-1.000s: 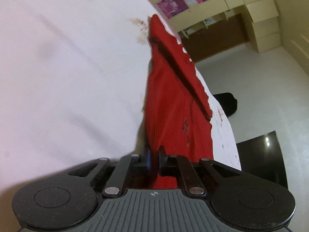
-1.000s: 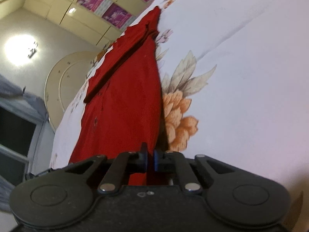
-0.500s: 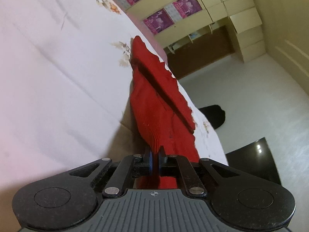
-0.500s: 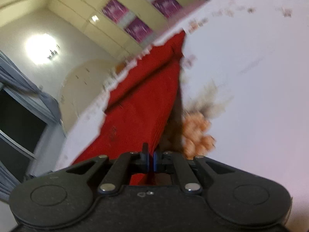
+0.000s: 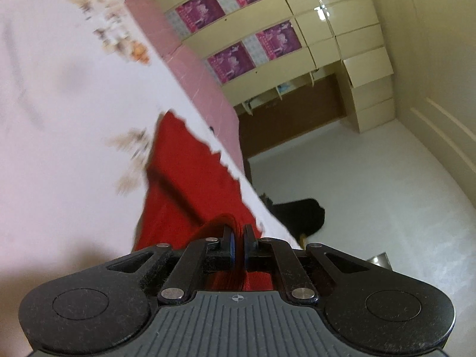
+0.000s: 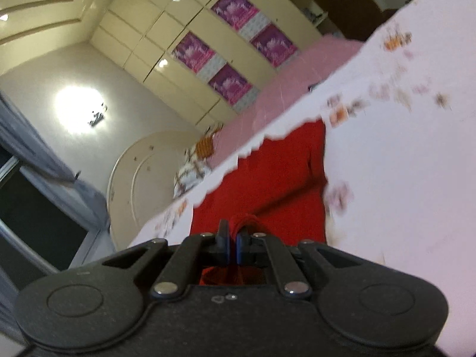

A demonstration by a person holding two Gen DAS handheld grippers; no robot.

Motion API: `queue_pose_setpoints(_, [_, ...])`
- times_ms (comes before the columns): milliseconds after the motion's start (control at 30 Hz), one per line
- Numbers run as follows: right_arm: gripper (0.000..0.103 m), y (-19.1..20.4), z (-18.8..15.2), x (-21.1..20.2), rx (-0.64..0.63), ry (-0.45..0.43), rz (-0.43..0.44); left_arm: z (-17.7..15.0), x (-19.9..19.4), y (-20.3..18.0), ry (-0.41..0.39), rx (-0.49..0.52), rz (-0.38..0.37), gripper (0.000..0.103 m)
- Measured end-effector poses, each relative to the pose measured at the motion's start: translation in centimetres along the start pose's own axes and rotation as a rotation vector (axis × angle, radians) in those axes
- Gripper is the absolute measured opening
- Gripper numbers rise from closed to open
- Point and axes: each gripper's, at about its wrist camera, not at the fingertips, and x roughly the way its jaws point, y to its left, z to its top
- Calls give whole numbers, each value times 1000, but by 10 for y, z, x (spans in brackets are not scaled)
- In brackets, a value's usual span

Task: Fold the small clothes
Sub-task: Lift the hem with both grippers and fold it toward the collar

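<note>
Pinching a bunched edge of the red knit fabric garment (image 5: 190, 190) between its closed jaws, your left gripper (image 5: 238, 238) has the cloth stretching ahead of it. Your right gripper (image 6: 233, 239) is clamped on another gathered edge. Beyond both, the garment lies on the white floral bedsheet (image 5: 59, 148).

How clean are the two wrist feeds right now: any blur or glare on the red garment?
Left wrist: red garment and floral sheet smeared by motion blur, left gripper sharp. Right wrist: the same blur on the cloth; a ceiling light flares at left, but not on the garment; right gripper sharp.
</note>
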Motion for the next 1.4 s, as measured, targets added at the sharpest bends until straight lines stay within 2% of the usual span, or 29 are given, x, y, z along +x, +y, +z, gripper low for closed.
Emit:
queue_pose_setpoints(133, [5,0,42,42,6,-16,-3,42,57,-8,-7,1,25,5])
queue_pose_setpoints(267, [5,-16,78,95,36,11,-22,76,114,-6,6,-1,79,5])
queue_pose_setpoints(400, [5,-55,105,160,118,66,-68,104,172,10,26,-15,142,5])
queue_pose_setpoints(567, [5,-103,112,221,220,115,-102,120,228,38,25,-59,189,5])
queue_pose_setpoints(633, [11,-122,113,240,267,143,-73,124,242,46,7,-75,190,5])
queue_pose_setpoints(667, [23,-127,114,246,260,126,-90,126,250,51,5,-92,180,6])
queue_pose_setpoints(767, [30,-140,118,253,270,68,-71,131,263,56,6,-99,156,7])
queue_pose_setpoints(833, [32,-138,122,251,225,34,-83,134,255,52,-41,-66,131,46])
queue_pose_setpoints(867, [33,-136,124,248,207,19,-81,136,248,50,-91,-48,132,88])
queue_pose_setpoints(900, [36,-136,125,242,195,-3,-76,138,239,47,-140,-27,137,97])
queue_pose_setpoints(967, [38,-130,125,231,130,-12,-100,145,230,46,-142,10,124,95])
queue_pose_setpoints(1000, [38,-127,124,229,101,0,-103,147,231,42,-117,58,143,86])
queue_pose_setpoints(1100, [38,-112,115,231,-20,47,-133,141,254,18,56,292,225,66])
queue_pose_setpoints(1200, [37,-99,115,245,-118,88,-163,123,287,-2,189,454,280,61])
queue_pose_setpoints(1267, [36,-86,111,256,-187,120,-195,114,308,-9,234,523,358,57])
queue_pose_setpoints(1300, [34,-81,109,262,-218,139,-213,111,314,-12,230,547,386,46])
queue_pose_setpoints(1333, [32,-76,105,269,-258,163,-259,110,318,-13,216,549,406,41])
queue_pose_setpoints(1367, [26,-71,103,272,-287,174,-279,108,316,-16,201,528,411,22])
queue_pose_setpoints(1400, [19,-66,99,274,-320,170,-297,111,314,-14,184,492,404,8])
